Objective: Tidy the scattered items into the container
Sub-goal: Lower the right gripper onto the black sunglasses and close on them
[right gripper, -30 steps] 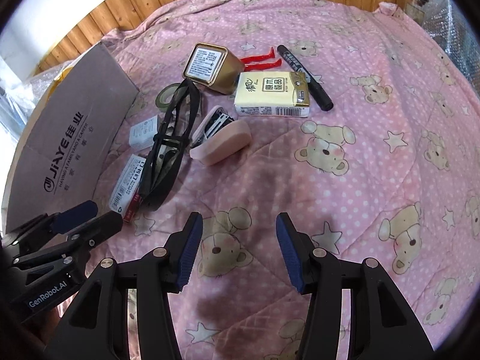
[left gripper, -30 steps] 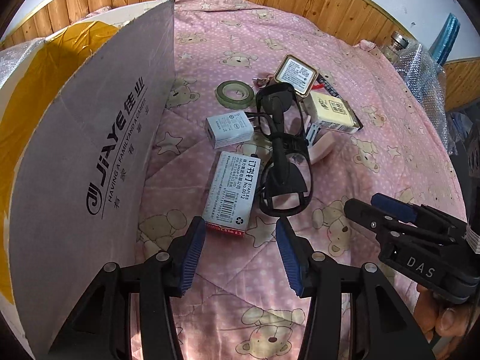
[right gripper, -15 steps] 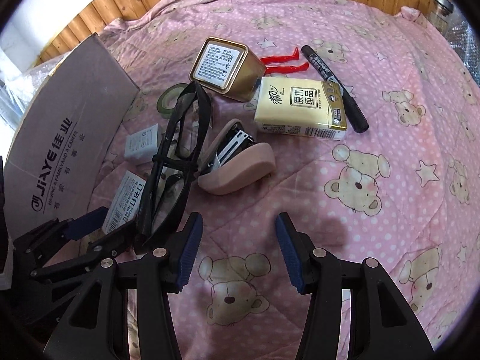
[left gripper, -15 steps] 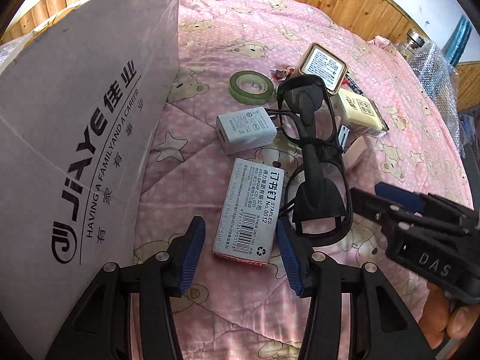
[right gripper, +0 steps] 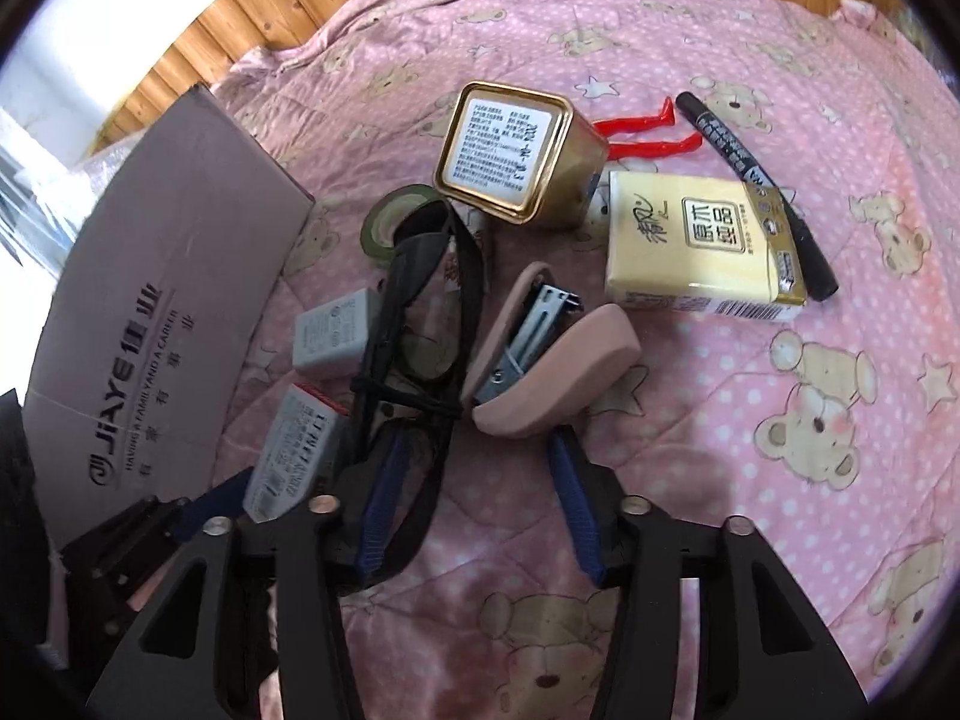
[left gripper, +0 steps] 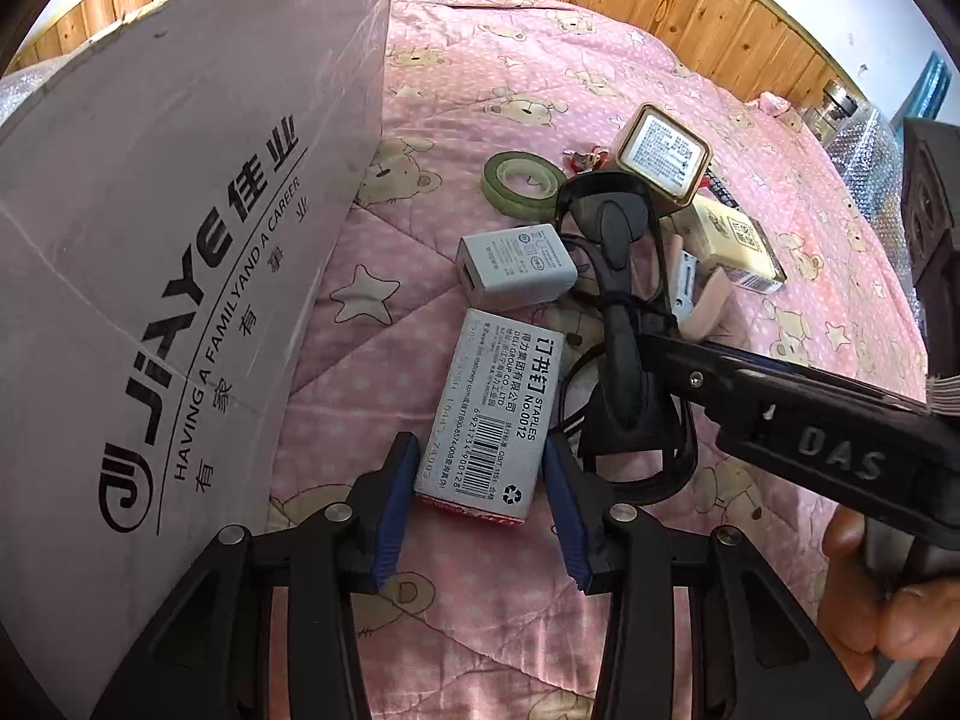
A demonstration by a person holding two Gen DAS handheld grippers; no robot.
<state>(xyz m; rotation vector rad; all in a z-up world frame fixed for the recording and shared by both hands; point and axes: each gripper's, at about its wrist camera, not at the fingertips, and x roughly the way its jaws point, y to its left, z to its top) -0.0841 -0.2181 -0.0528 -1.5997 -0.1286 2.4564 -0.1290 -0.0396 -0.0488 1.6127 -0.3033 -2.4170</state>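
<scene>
My left gripper [left gripper: 480, 498] sits low over the pink bear-print quilt [left gripper: 480, 630] with its blue pads spread, one on each side of the near end of the grey staples box [left gripper: 492, 414]; the pads flank the box but I cannot tell whether they touch it. The cardboard box [left gripper: 156, 276] stands just to the left as a tall grey wall printed JIAYE, close beside my left finger. Just past the staples box lies the grey charger block [left gripper: 516, 267], and the black goggles [left gripper: 624, 312] run alongside both, their strap lying against the staples box's right edge. My right gripper [right gripper: 474, 480] is released as well, its left finger reaching in over the goggles' frame and its right finger beside the pink stapler [right gripper: 552, 372], which lies hinged open with its metal track showing. In the left view that right gripper crosses over the goggles from the right, held by a hand [left gripper: 882, 594] at the frame's edge. Farther back sit the green tape roll [left gripper: 522, 180], the gold tin [right gripper: 516, 162] tipped on its side, the yellow tissue pack [right gripper: 696, 240], the black marker [right gripper: 756, 180] touching the pack's far edge, and a red clip [right gripper: 648, 132] behind the tin.
</scene>
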